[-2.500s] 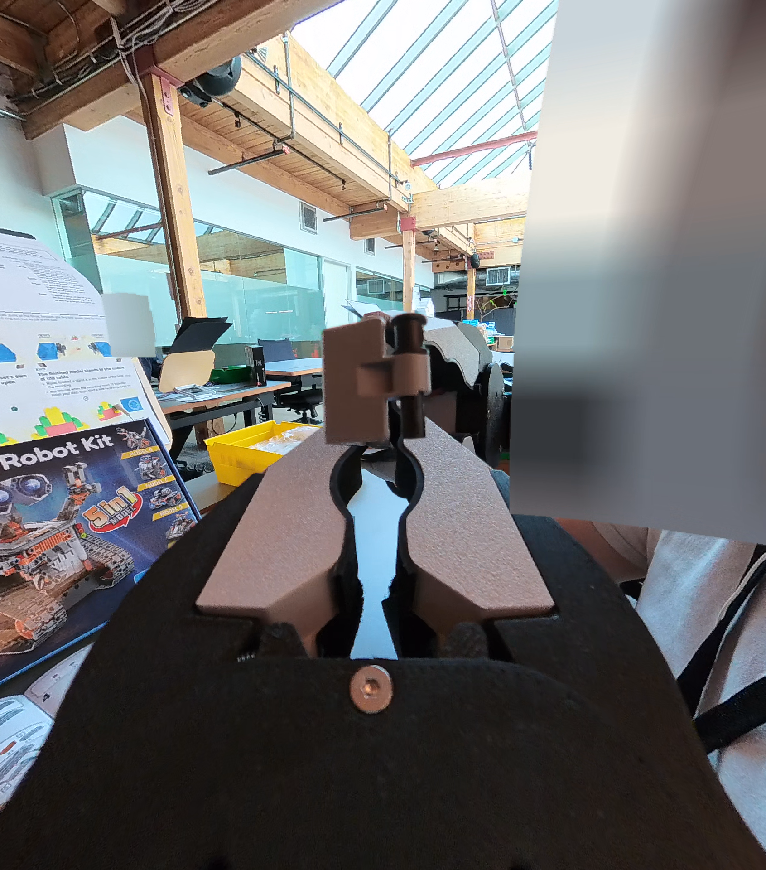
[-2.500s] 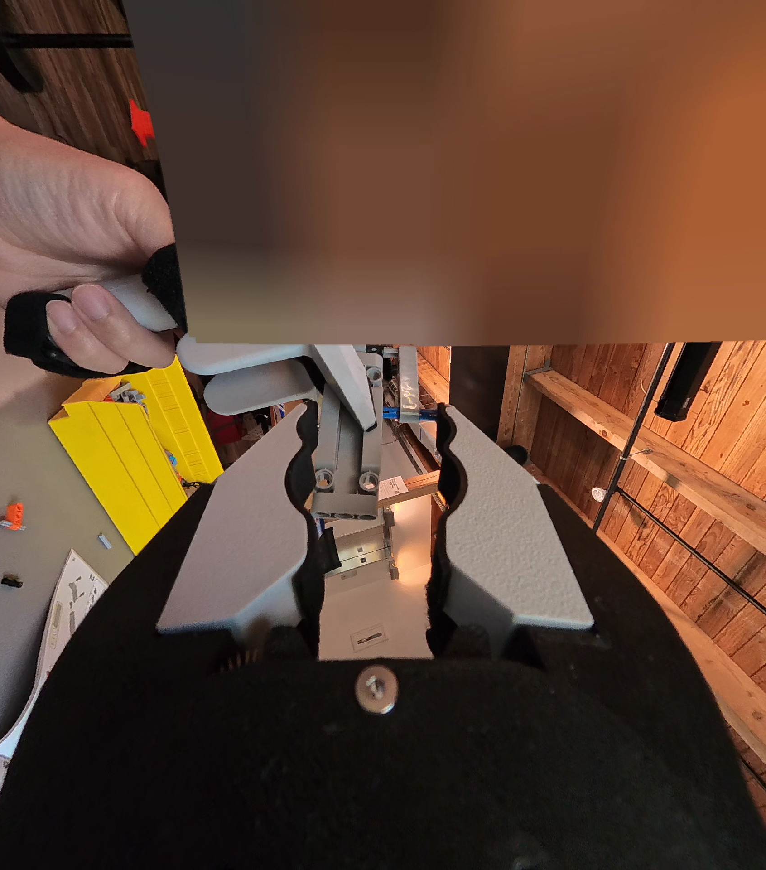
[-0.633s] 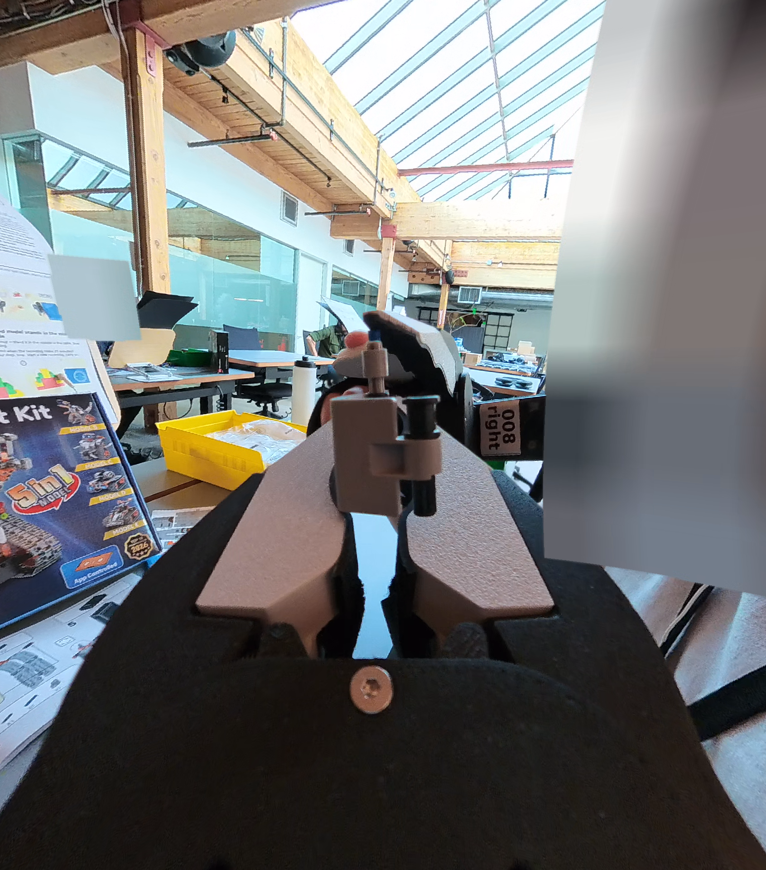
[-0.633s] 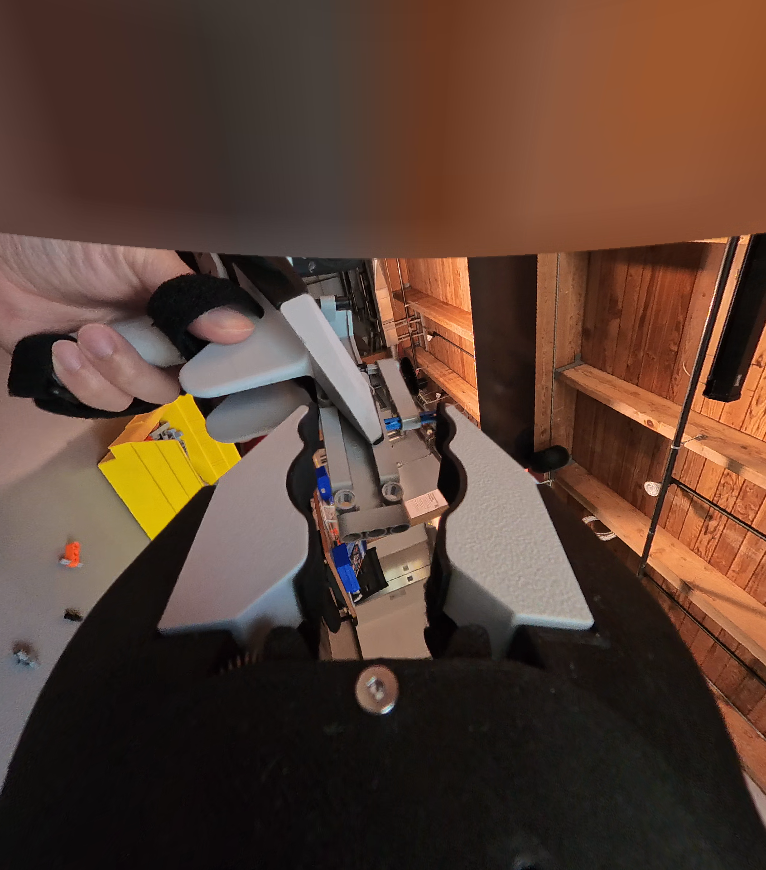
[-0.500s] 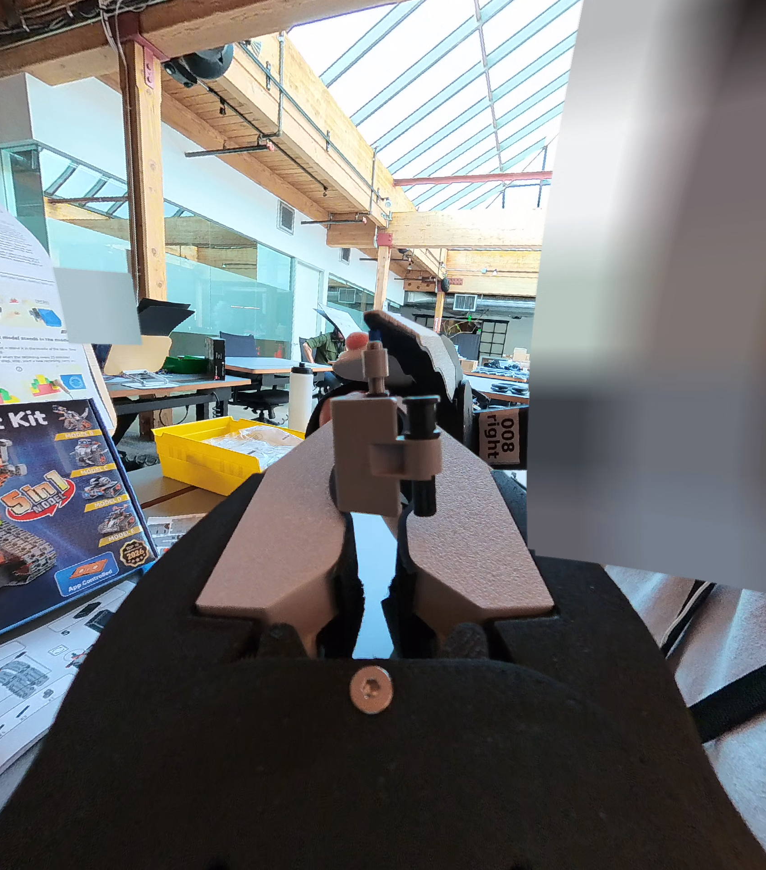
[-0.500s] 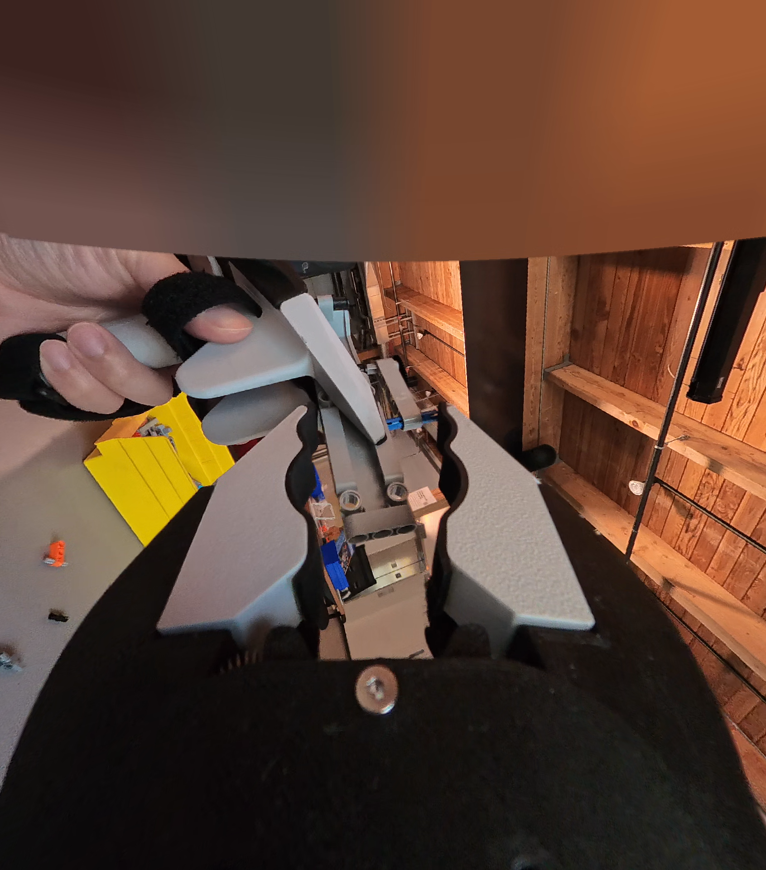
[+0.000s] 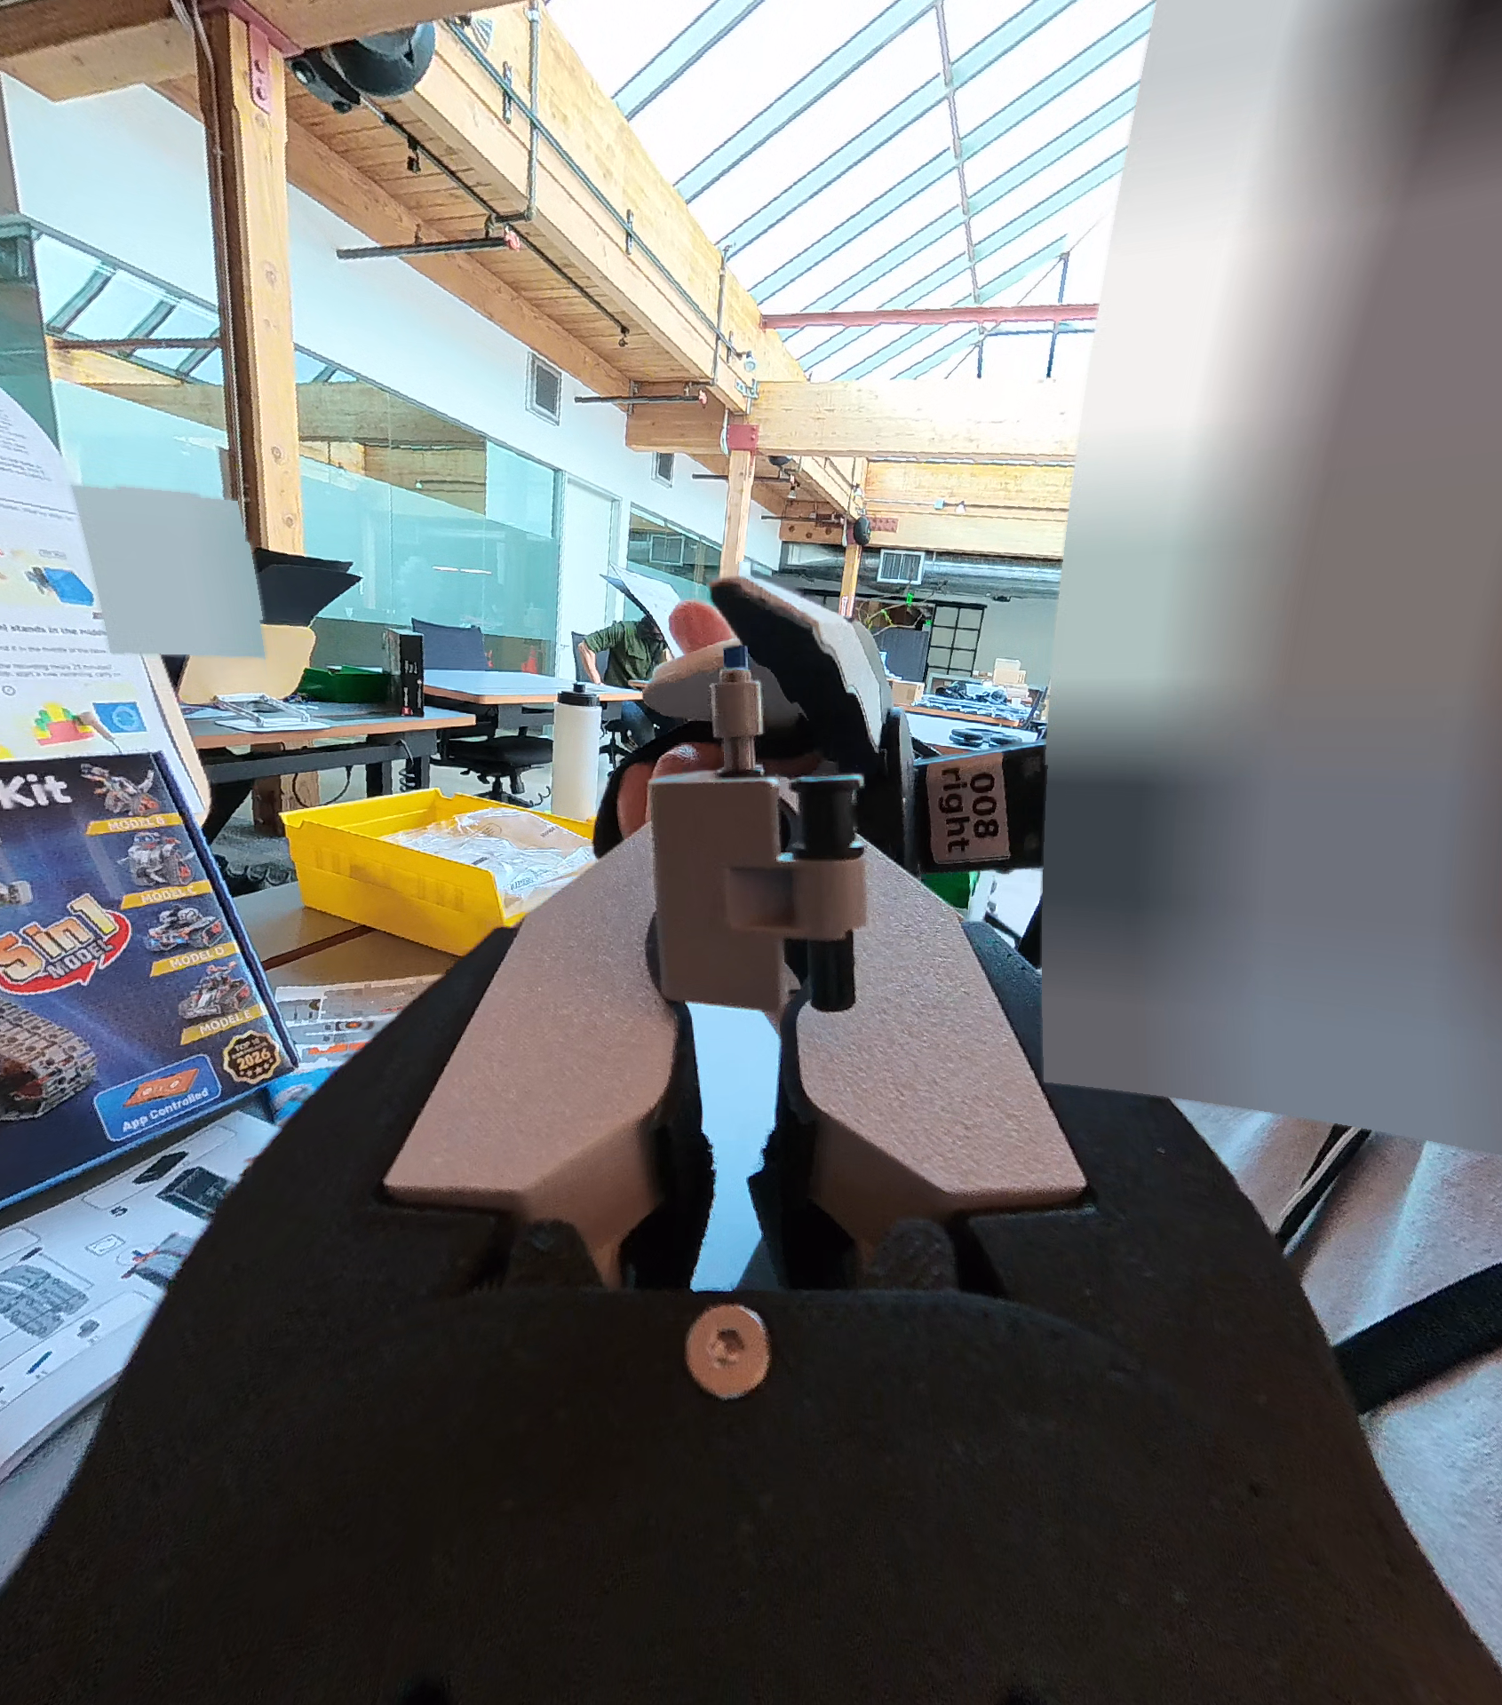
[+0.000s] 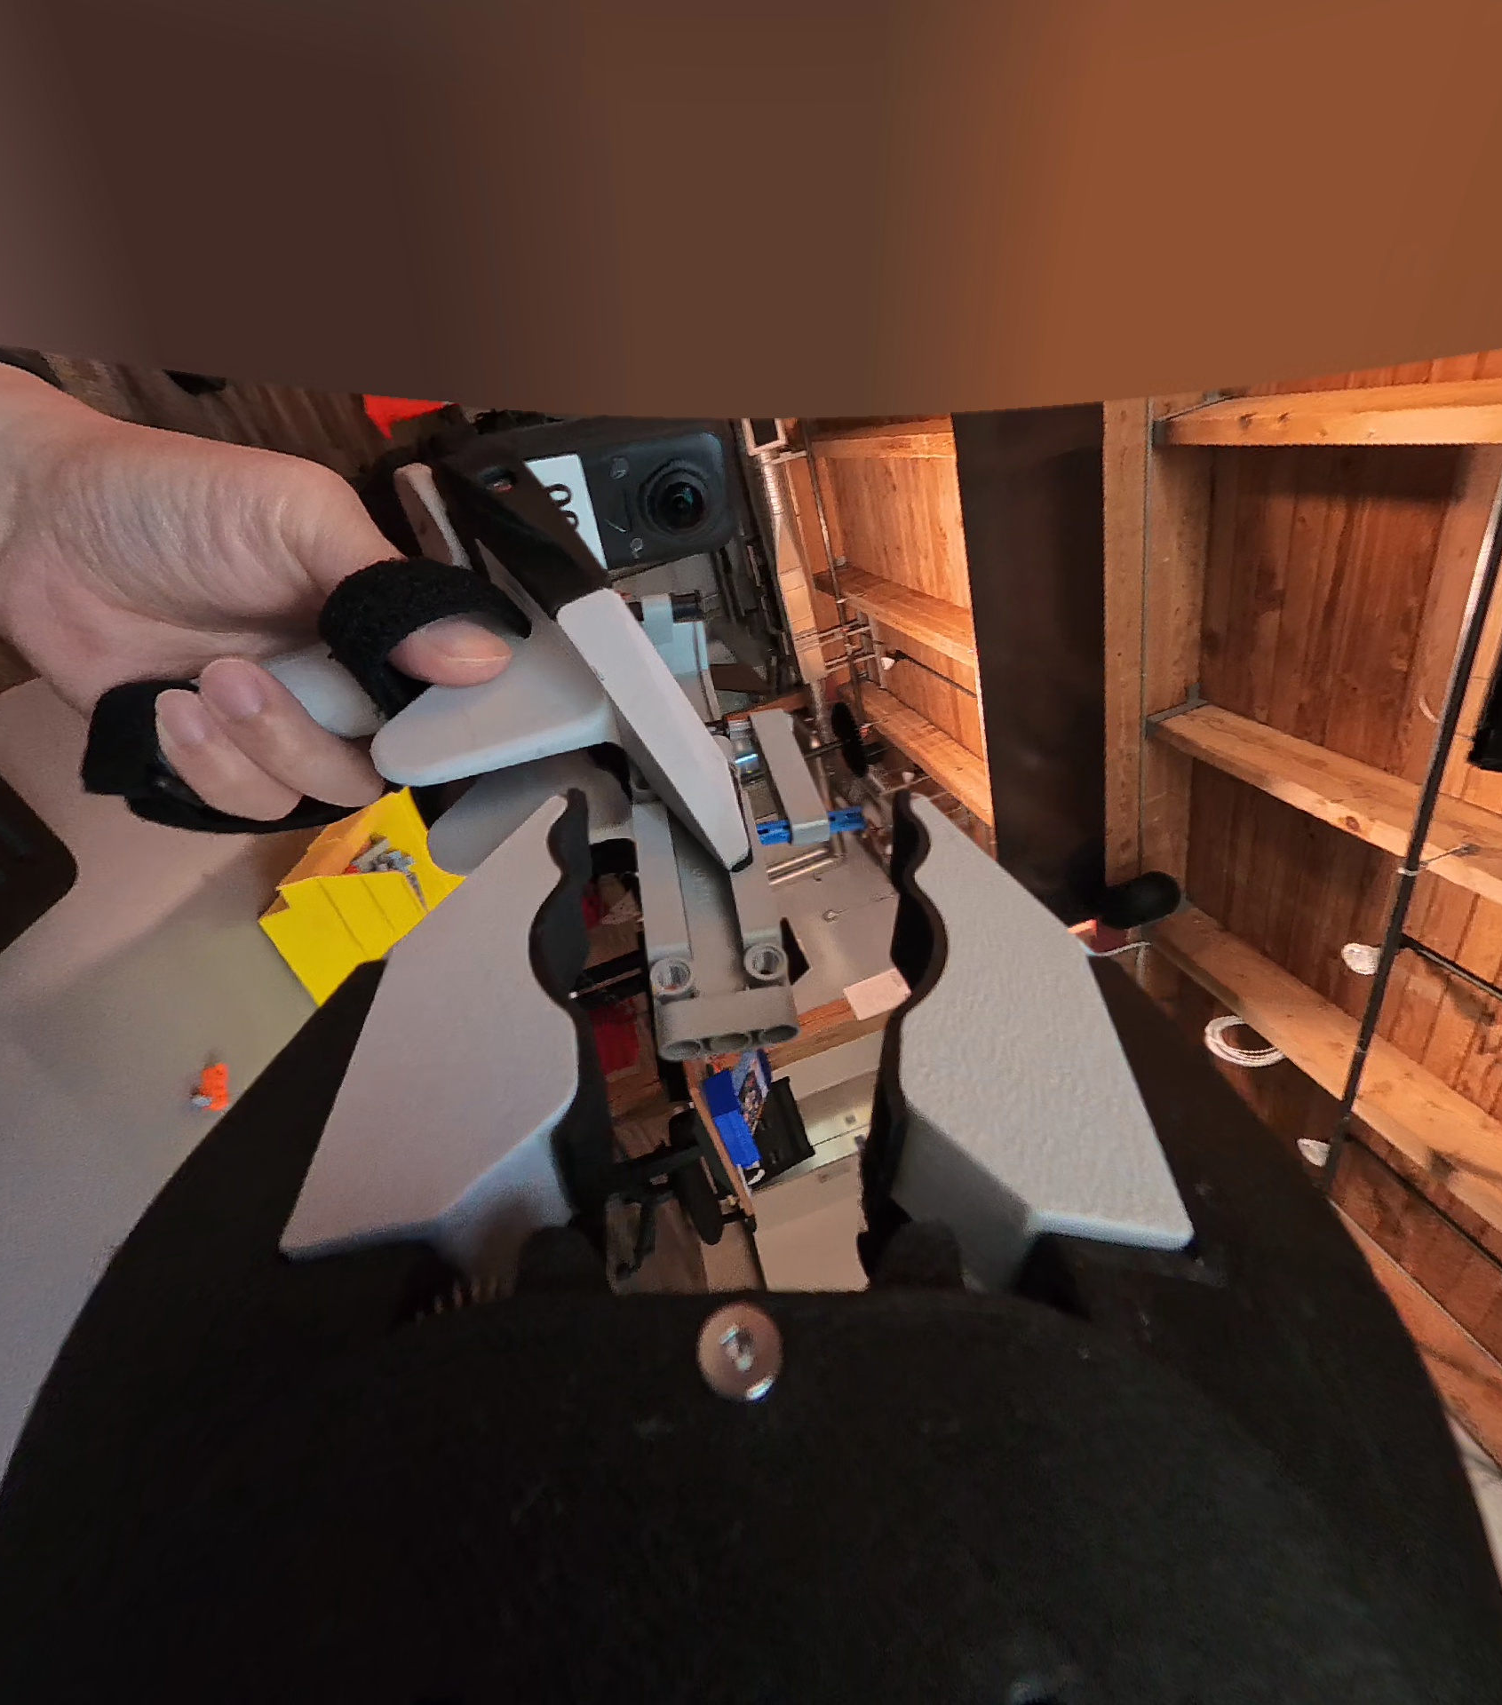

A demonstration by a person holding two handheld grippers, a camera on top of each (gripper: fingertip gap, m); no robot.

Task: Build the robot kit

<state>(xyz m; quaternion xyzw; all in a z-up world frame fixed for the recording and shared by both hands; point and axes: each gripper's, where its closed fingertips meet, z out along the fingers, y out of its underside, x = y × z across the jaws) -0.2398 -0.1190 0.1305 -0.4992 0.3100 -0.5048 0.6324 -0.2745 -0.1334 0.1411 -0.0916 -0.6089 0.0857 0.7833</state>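
Your left claw (image 7: 733, 923) is clamped on a grey plastic building-block assembly (image 7: 728, 886) with a black pin. Your right claw (image 8: 733, 849) stands wide, nothing between its fingers. The yellow plastic bin (image 7: 378, 858) on the desk (image 7: 304, 932) holds clear plastic bags (image 7: 498, 844).

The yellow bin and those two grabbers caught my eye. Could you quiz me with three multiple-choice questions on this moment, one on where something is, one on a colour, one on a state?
1. Where is the yellow bin?
A. On the table, beyond the kit box
B. On the floor
C. Held by a gripper

2. What colour is the pin beside the grey block?
A. Red
B. Black
C. Green

3. How are the right gripper's fingers?
A. Spread apart, gripping nothing
B. Clamped on the bin
C. Pressed flat together

Answers: 1 A, the left wrist view shows it on the tabletop behind the box. 2 B, the pin is black. 3 A, a wide gap shows in the right wrist view; the left gripper holds the block.
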